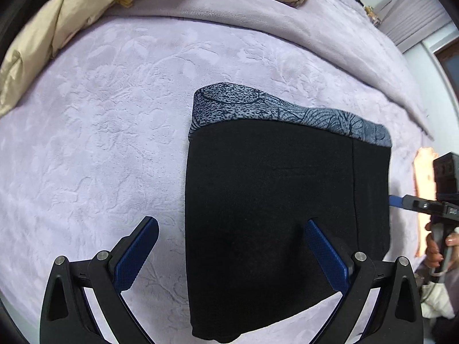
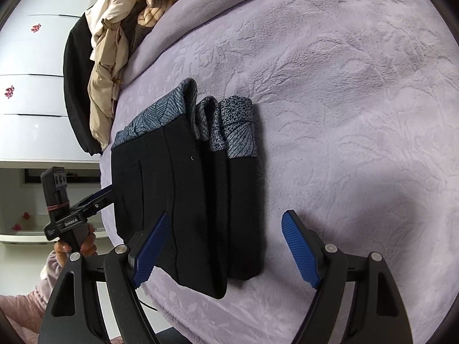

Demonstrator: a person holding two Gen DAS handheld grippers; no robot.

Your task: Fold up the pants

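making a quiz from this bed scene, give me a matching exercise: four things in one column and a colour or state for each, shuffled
Things:
1. pants
2. blanket
3. jacket
4. left gripper

Colour or state:
A. beige, bunched at the far edge of the bed
B. black, folded, patterned grey-blue band at the far end
C. jaws wide apart
D. lilac, embossed with leaves

Pairs: 1-B, 2-D, 3-A, 4-C

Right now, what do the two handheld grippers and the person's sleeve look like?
Both the left gripper and the right gripper have black triangular cut-out finger frames with silver pivot pins and blue textured pads. The left gripper's black body bears white lettering and a red rubber band. The sleeve is pale pink and fuzzy.
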